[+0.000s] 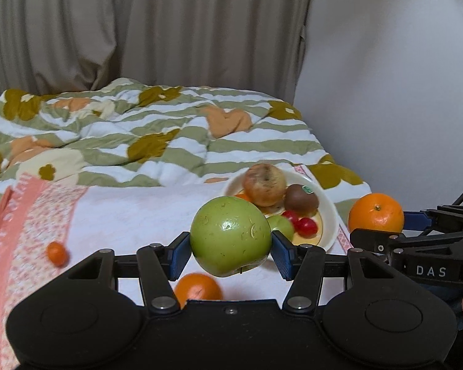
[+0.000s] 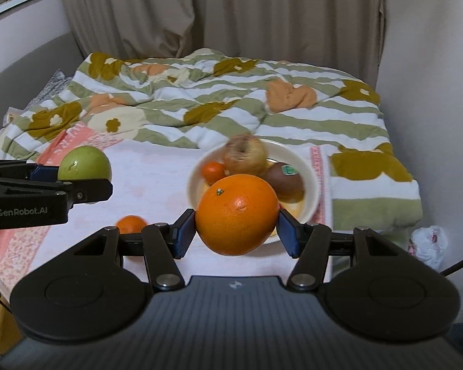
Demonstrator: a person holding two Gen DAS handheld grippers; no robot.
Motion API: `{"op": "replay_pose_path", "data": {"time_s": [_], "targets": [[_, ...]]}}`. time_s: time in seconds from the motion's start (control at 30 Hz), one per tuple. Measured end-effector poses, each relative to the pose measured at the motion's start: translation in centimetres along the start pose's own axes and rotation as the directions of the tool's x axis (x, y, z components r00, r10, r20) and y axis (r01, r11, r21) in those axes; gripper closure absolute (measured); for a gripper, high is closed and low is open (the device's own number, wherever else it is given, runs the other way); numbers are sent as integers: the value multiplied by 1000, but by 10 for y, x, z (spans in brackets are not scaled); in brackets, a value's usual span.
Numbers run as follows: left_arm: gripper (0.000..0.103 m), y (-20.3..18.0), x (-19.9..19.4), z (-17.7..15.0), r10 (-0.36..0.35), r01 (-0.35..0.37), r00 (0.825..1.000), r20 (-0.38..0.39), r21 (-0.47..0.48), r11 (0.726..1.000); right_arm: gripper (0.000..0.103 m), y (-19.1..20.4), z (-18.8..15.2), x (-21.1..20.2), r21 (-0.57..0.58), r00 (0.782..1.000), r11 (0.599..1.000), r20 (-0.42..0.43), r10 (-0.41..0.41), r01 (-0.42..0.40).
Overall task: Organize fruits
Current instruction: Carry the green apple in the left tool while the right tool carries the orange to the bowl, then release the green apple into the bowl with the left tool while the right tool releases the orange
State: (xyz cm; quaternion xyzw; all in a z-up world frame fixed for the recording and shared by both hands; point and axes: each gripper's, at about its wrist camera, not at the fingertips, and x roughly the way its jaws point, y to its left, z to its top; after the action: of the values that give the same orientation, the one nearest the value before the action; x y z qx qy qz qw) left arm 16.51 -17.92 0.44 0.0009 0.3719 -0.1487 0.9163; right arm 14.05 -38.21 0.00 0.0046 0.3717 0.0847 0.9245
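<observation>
You are carrying a green apple [image 1: 230, 236] clamped between the blue pads of the left gripper [image 1: 230, 246], lifted clear of the white cloth [image 1: 132, 212]. The right gripper [image 2: 237, 226] is squeezing a large orange [image 2: 237, 214] the same way, just in front of the cream bowl [image 2: 305, 166], likely the destination for both. The bowl is already holding a brownish apple [image 2: 245, 154], a kiwi [image 2: 285, 180] and a small mandarin [image 2: 213, 171]. Two more mandarins are waiting on the cloth [image 1: 197, 288], [image 1: 57, 253].

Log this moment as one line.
left gripper: holds green apple | right gripper: holds orange | bowl: partly filled | loose: two small oranges
</observation>
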Motion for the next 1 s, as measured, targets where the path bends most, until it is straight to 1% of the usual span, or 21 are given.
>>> {"op": "replay_pose_path", "data": {"time_s": [0.13, 0.3, 0.53, 0.73, 0.93, 0.97, 1.0], "targets": [[43, -11, 27, 13, -20, 20, 1000, -21, 24, 1000, 31, -22, 2, 11, 32, 1000, 999, -13, -14, 14], [43, -17, 67, 26, -49, 52, 997, -62, 58, 997, 31, -38, 4, 29, 75, 998, 996, -37, -44, 46], [43, -14, 116, 30, -45, 57, 990, -130, 88, 995, 31, -52, 4, 55, 124, 994, 989, -80, -72, 81], [43, -10, 144, 30, -50, 69, 984, -172, 107, 992, 31, -56, 3, 72, 161, 990, 982, -112, -81, 99], [42, -10, 158, 27, -46, 73, 980, -196, 130, 989, 31, -59, 2, 79, 180, 987, 977, -128, -93, 116], [40, -10, 158, 27, -49, 75, 980, -191, 129, 989, 31, -60, 2, 79, 182, 987, 976, -128, -96, 119], [25, -9, 156, 28, -54, 78, 982, -180, 130, 988, 31, -60, 2, 79, 185, 987, 975, -128, -98, 121]]}}
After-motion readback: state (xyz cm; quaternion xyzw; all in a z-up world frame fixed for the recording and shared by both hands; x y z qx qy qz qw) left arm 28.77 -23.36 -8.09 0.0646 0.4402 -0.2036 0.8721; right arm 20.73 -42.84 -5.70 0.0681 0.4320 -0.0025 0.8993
